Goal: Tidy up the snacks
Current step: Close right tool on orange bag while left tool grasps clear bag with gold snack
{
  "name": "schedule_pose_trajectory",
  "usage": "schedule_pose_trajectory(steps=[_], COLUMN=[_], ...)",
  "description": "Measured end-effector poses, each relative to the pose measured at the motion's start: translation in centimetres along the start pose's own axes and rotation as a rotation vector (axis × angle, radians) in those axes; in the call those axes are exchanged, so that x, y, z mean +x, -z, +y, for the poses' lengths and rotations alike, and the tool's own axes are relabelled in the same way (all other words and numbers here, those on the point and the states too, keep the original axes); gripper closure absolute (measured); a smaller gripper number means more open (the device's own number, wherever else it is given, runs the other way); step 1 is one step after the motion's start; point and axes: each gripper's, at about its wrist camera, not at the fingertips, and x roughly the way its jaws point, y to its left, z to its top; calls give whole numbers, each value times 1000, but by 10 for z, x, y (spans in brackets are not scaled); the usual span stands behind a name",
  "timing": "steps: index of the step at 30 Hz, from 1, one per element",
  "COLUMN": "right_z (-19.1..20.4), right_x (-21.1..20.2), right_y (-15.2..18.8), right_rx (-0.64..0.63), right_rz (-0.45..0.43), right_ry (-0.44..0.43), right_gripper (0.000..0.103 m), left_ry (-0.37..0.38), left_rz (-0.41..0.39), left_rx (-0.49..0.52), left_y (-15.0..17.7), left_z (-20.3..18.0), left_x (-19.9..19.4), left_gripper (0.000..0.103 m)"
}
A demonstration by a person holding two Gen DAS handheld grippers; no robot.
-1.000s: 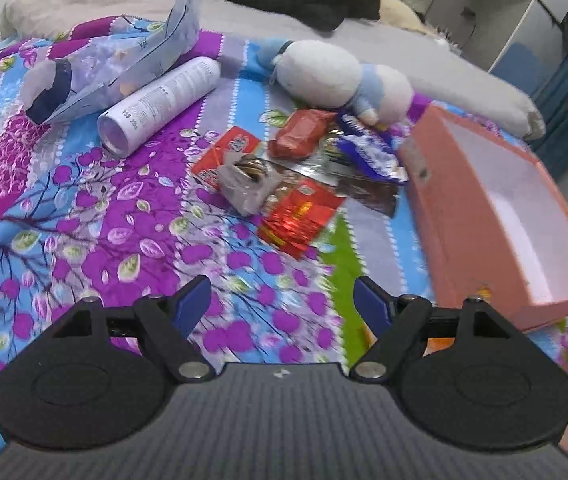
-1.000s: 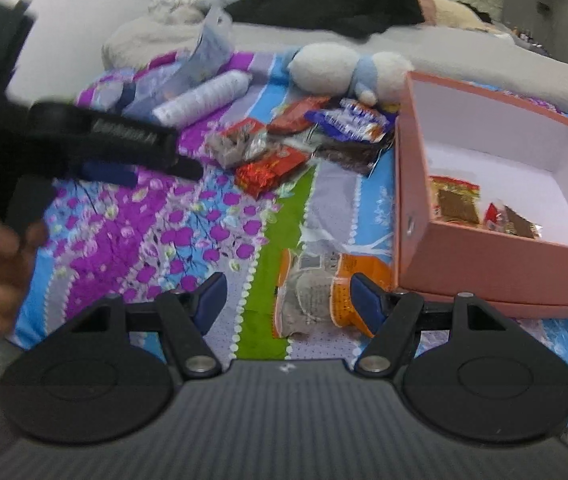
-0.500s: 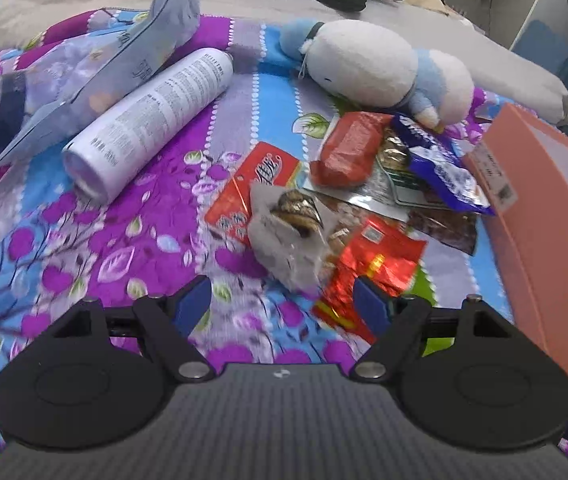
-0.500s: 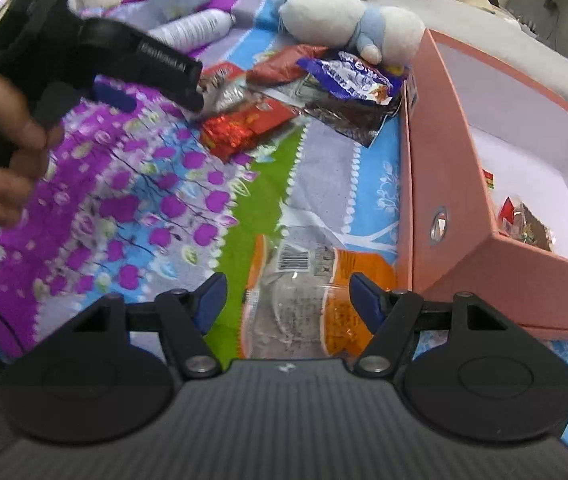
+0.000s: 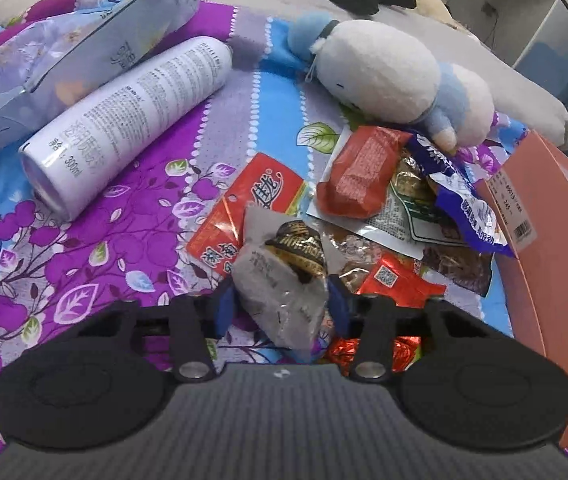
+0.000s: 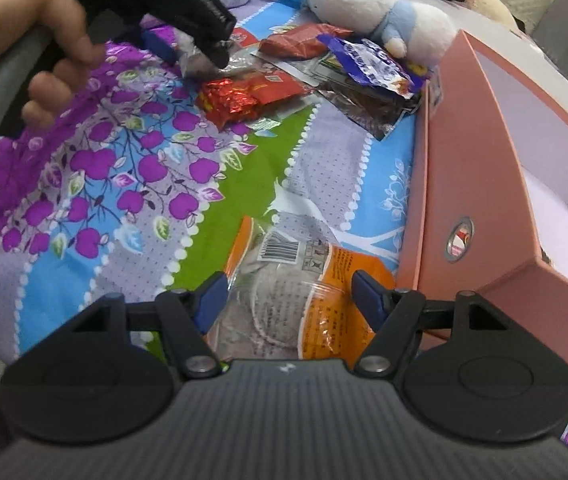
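A clear snack packet with a dark label stands between the blue pads of my left gripper. Its jaws are closing and both pads touch the packet's sides. Behind it lies a pile of snacks: a red packet, a brown-red bar, a blue wrapper, and a red foil pack. My right gripper hangs open over an orange and clear packet that lies flat on the bedspread. The pink box stands just right of it, open on top.
A white spray bottle and a pale blue pouch lie at the back left. A white and blue plush toy rests behind the snacks. A person's hand holds the left gripper. Dark clothes are heaped at the far end.
The left gripper came forward and down to the snack pile and its jaws narrowed onto the clear packet. The right gripper sank toward the orange packet beside the box.
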Motion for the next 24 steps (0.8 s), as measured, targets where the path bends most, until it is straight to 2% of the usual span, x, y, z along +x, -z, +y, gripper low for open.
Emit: schedule_pose_trajectory(steps=[6,11,12,13,14,19,24], right_z=[6,10,10,11,12,12,13], right_x=[-7,-18,-22,-26,-29,-33,-46], right_y=[-1,0,0,0,0,2,14], right_rx=[-30,-42,-43,-50,-57,-10,22], right_rz=[-16,-36,-44,-59,-70,-43,-69], right_ry=[-2,-20,-22,1,-1,-96,-118], right_gripper=[53,60,78,88,94,94,93], left_ry=[-18,-22,-22,-21,-20,-40,-44], left_rz=[-2,-5,-9,-10,-12,-13,5], left_rx=[-17,-54,-62,-69,-78,-95,-149], left_y=[8,23,28,32,38,67,102], left_z=[0,5,6,7,7,6,7], left_x=[-13,-36,-43,-50,-58,-87,-108], left_gripper=[56,57,57,57,57,57,57])
